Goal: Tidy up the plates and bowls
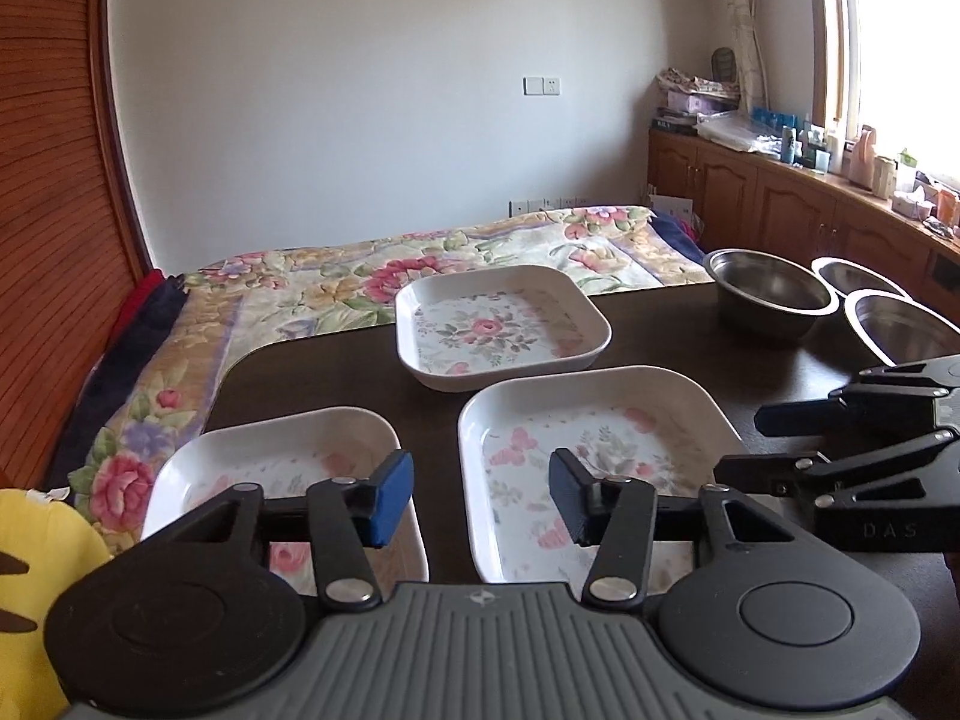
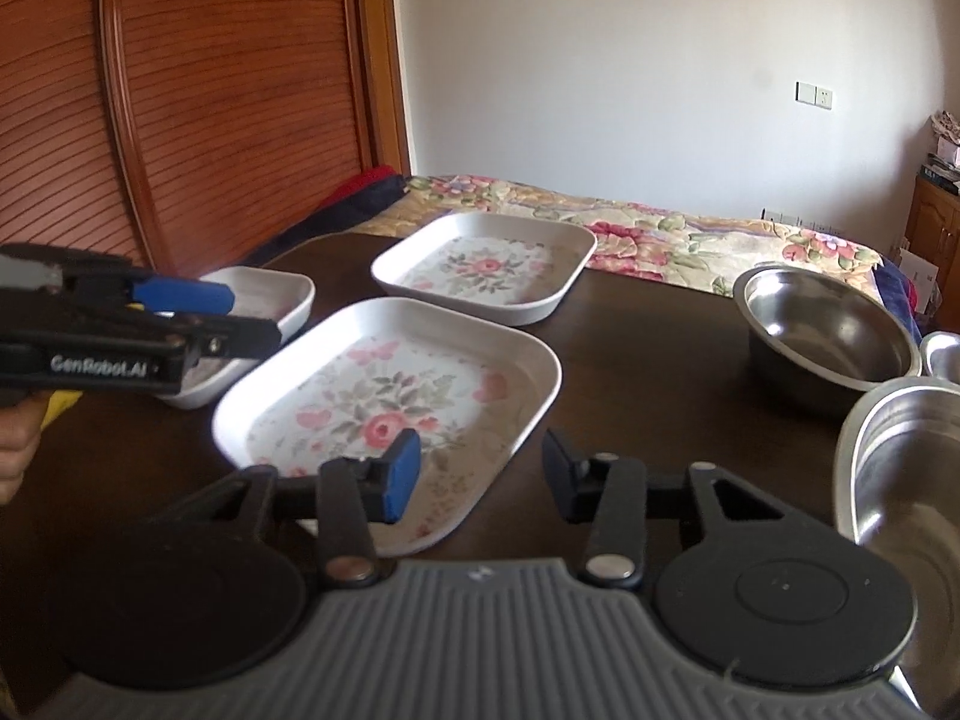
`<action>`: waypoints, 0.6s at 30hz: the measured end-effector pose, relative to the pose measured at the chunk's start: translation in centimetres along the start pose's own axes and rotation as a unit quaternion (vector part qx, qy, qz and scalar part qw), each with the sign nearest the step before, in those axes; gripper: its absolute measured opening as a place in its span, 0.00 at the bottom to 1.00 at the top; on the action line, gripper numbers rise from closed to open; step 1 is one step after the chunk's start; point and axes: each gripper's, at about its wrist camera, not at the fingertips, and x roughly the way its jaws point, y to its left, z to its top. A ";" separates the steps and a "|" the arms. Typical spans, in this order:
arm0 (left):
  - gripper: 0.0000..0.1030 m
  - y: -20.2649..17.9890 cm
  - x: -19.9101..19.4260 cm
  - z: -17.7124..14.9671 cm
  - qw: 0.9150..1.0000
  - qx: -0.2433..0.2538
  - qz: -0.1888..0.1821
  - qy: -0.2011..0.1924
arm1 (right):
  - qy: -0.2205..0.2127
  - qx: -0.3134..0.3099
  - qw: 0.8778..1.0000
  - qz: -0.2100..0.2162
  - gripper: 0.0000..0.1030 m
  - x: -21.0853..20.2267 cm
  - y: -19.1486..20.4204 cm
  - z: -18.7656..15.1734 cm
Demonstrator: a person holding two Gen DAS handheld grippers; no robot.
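On the dark table [image 1: 336, 372] lay three white square floral plates and three steel bowls, none stacked. Largest in both views was the near plate [image 2: 390, 396], directly ahead of and just below the right gripper [image 2: 480, 474], its near right rim between the spread fingers but not touched. Left gripper [image 1: 480, 498] hovered over the gap between that plate and the left plate [image 1: 282, 468]; its jaws were released, wide apart, holding nothing. Right gripper likewise stood unclenched and empty. The third plate [image 1: 501, 324] sat farther back, apart from the other two.

Key relation: near plate lay forward of both grippers, slightly left of the right one and slightly right of the left one. Its longer side appeared to run away from the camera toward the far plate, though fisheye distortion made this uncertain. Judged the right gripper nearer its rim, so the better candidate for a rim pinch.

Bowls: the big bowl [image 2: 828, 330] stood at the far right; a second [image 2: 900, 468] was close beside the right gripper; a small third [image 2: 942, 354] showed between them, mostly cut off by the frame edge.

Contents: all plates and bowls looked empty.

Task judged at the start; nothing grouped yet.
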 end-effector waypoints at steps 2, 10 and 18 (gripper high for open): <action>0.45 0.2 0.8 0.2 1.000 0.001 -0.004 0.005 | 0.005 0.003 1.000 0.002 0.41 0.4 -0.2 0.1; 0.31 0.7 3.0 0.6 1.000 0.005 -0.007 0.023 | 0.024 0.008 1.000 -0.002 0.35 1.5 -0.6 0.0; 0.23 1.0 4.6 0.8 0.999 0.008 -0.011 0.038 | 0.027 0.012 1.000 0.000 0.30 1.8 -0.9 -0.1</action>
